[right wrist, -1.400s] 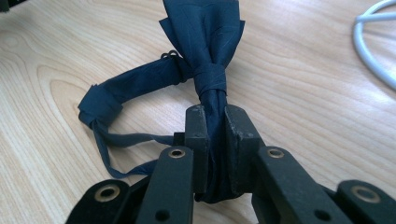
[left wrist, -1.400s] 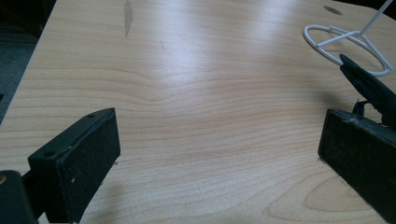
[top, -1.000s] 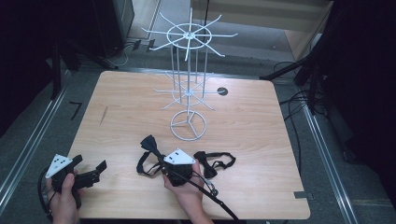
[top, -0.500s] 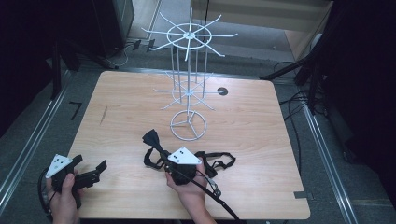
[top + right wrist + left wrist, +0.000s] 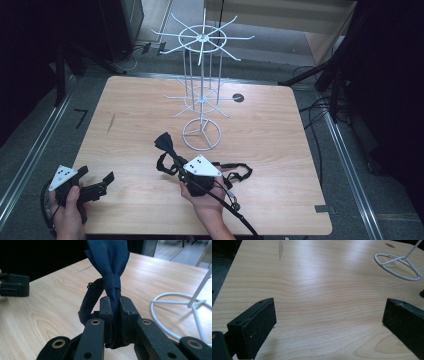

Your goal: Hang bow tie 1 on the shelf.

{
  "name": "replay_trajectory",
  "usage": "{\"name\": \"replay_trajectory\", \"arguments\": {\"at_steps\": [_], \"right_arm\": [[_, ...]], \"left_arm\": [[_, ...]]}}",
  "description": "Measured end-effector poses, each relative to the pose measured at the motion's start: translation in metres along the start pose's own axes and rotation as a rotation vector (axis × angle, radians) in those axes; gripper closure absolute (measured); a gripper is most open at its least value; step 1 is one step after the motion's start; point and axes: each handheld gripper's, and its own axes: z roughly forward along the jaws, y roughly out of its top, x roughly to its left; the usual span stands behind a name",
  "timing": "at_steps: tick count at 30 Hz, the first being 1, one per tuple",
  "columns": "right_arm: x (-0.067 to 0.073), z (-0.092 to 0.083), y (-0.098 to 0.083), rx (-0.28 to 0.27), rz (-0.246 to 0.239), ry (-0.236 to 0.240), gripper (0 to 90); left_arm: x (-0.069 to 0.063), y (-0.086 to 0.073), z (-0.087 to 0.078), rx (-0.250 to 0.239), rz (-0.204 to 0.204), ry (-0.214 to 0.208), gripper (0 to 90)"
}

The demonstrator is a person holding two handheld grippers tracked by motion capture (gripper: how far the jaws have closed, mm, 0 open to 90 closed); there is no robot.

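While clamped: bow tie (image 5: 111, 270) btwn R gripper (image 5: 115, 308) jaws

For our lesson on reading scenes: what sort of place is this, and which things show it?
Probably a lab or recording workspace: a pale wooden table bearing a white wire display stand, loose black cables on the grey floor, and dark equipment stands around it.

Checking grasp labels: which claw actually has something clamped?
The right claw: its jaws are shut on the dark blue bow tie, lifted above the table. The left claw stands wide open over bare wood.
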Motion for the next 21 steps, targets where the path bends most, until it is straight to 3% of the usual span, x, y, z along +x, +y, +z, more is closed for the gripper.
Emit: {"name": "replay_trajectory", "arguments": {"at_steps": [21], "right_arm": [[-0.017, -0.031, 0.025, -0.1, 0.006, -0.054, 83.0]], "left_arm": [[0.0, 0.0, 0.0, 0.0, 0.0, 0.0, 0.0]]}}
